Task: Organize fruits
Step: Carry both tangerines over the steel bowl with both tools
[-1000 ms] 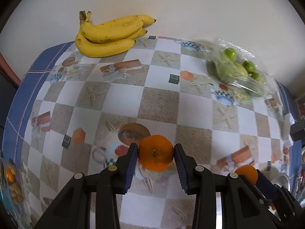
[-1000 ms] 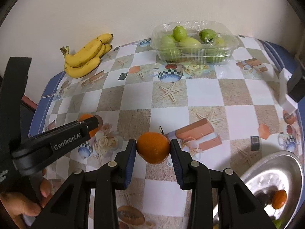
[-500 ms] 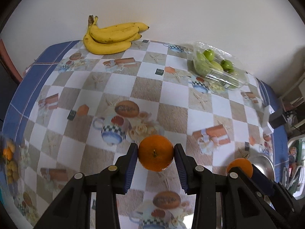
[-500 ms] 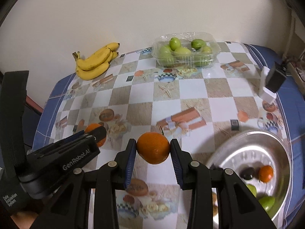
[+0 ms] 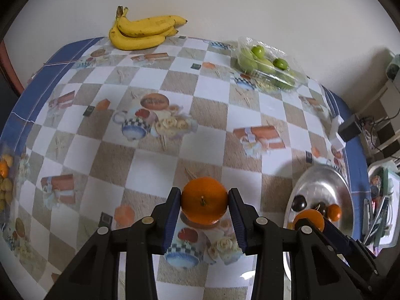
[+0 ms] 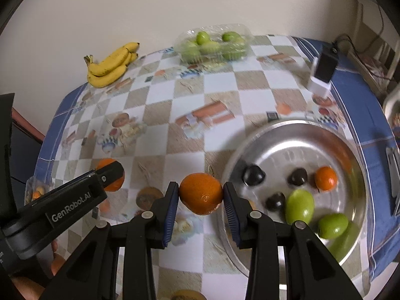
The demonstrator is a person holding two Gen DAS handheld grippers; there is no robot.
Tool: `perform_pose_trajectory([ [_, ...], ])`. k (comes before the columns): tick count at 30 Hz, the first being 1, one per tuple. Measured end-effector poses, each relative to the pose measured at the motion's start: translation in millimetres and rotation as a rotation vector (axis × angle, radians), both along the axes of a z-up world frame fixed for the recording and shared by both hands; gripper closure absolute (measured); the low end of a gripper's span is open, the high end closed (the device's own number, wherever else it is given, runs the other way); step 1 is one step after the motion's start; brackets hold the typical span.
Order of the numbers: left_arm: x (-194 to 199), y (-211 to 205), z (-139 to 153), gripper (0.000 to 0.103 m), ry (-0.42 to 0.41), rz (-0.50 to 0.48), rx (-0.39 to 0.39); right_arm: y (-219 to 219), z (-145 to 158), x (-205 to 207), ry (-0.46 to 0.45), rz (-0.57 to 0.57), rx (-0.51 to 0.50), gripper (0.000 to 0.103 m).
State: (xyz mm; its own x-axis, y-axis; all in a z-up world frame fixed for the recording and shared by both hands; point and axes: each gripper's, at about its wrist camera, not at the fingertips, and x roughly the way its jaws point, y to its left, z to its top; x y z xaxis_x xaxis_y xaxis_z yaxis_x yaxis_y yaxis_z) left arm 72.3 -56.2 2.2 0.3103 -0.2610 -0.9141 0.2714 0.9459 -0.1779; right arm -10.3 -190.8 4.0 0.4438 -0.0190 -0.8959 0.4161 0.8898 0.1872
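Right now both grippers are carrying fruit above the desk (image 6: 190, 257). The left gripper (image 5: 204, 203) is clamping an orange (image 5: 204, 200) by its sides, stem facing the cam, jaws narrow and pressing on the peel. The right gripper (image 6: 201, 195) is gripping a 2nd orange (image 6: 201, 193) the same way, hanging just beside the bowl (image 6: 360, 165) rim, prob. so it drops in w/ the small orange, dark fruits and green ones. Bananas (image 6: 110, 62) and the green-fruit tray (image 6: 212, 42) are sitting well apart by the wall, untouched.
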Motion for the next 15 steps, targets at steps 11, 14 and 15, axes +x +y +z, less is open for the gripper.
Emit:
perform_pose_trajectory([
  [11, -11.5, -7.7, 2.0, 0.061, -0.002, -0.023, -0.024, -6.8, -13.8, -15.5, 0.034, -0.02, 0.01, 0.065],
  [14, -12.5, -11.4, 2.5, 0.061, -0.001, -0.029, -0.027, -15.6, -17.7, -17.3, 0.045, -0.037, 0.021, 0.065],
  [15, -13.3, -14.3, 2.5, 0.061, 0.001, -0.036, -0.029, -19.0, -18.7, -17.8, 0.051, -0.046, 0.017, 0.065],
])
